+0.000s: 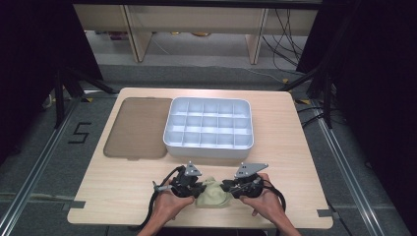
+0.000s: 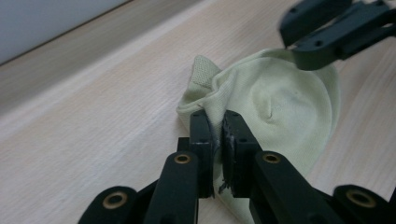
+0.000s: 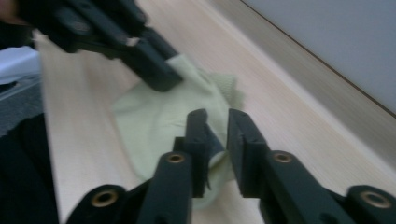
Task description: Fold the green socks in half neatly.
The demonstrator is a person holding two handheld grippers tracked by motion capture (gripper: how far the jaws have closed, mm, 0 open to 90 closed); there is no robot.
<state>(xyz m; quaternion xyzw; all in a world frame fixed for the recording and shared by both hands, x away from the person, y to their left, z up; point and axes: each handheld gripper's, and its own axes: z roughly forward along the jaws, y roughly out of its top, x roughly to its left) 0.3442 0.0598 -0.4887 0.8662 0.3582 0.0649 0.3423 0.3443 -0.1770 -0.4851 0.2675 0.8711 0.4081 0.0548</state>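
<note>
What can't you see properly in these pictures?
- Right gripper view: the right gripper is blurred, so whether it pinches the pale green cloth is unclear.
- Left gripper view: the left gripper hides the cloth edge it clamps.
- High view: the box has compartments too small to check inside.

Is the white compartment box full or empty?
Empty: in the high view every compartment of the box that shows has a bare white bottom.

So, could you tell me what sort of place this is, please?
Probably a lab recording station: a pale wooden table on a grey floor with metal rails, loose black cables behind, and dark screens either side.
</note>
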